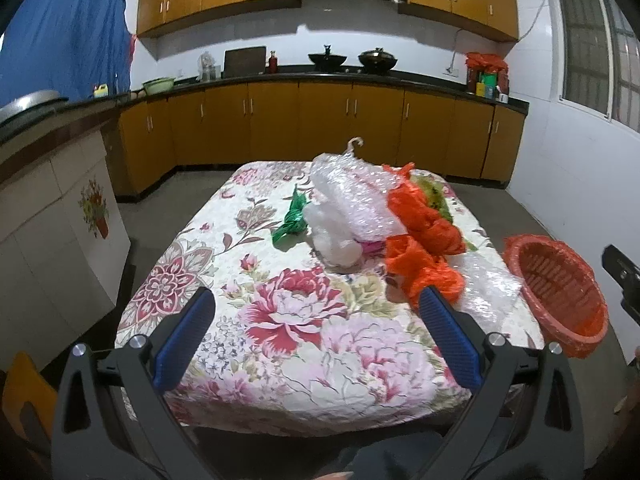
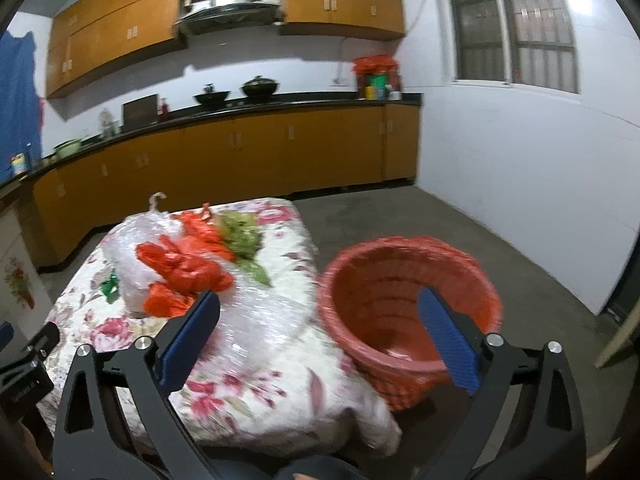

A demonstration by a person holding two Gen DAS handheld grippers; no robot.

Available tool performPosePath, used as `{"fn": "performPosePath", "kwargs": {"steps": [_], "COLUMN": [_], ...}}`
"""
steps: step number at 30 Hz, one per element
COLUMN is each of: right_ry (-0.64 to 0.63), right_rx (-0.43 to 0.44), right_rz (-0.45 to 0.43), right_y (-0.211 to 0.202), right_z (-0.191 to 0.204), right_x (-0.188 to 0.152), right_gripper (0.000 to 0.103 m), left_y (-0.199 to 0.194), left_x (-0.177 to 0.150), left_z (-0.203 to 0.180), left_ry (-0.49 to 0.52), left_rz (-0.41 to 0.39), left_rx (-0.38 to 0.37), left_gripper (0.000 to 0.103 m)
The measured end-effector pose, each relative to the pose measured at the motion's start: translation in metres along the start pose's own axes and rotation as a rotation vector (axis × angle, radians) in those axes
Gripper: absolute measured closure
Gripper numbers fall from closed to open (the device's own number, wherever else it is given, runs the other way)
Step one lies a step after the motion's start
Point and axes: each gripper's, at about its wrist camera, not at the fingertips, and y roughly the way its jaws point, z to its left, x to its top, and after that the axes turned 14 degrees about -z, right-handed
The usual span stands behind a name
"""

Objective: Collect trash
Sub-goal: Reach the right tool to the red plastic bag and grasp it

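A pile of plastic trash lies on the floral tablecloth (image 1: 280, 320): clear bubble wrap (image 1: 352, 196), orange bags (image 1: 424, 228), a green bag (image 1: 294, 218), a white bag (image 1: 332, 236) and a yellow-green bag (image 1: 434, 196). An orange basket (image 1: 556, 296) sits tilted at the table's right edge. My left gripper (image 1: 316, 304) is open and empty above the near table. My right gripper (image 2: 320, 304) is open and empty, hovering in front of the basket (image 2: 404, 312), with the orange bags (image 2: 184, 272) and bubble wrap (image 2: 256, 316) to its left.
Kitchen counters with yellow cabinets (image 1: 320, 120) run along the far wall, with woks (image 1: 376, 58) on top. A tiled counter (image 1: 52, 208) stands left of the table. Concrete floor (image 2: 460, 224) lies to the right, under a white wall and window (image 2: 512, 24).
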Motion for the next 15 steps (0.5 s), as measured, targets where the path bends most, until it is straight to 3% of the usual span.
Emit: {"fn": "performPosePath", "kwargs": {"steps": [6, 15], "right_ry": [0.002, -0.092], "right_rx": [0.128, 0.24], "right_rz": [0.058, 0.138], "right_y": [0.051, 0.121], "right_z": [0.038, 0.101], "right_x": [-0.005, -0.028], "right_gripper": [0.018, 0.018], "left_y": [0.029, 0.065], "left_x": [0.003, 0.005], "left_z": [0.019, 0.051], "left_ry": [-0.04, -0.107], "left_rz": [0.008, 0.016], "left_rx": [0.011, 0.076], "left_gripper": [0.004, 0.004]}}
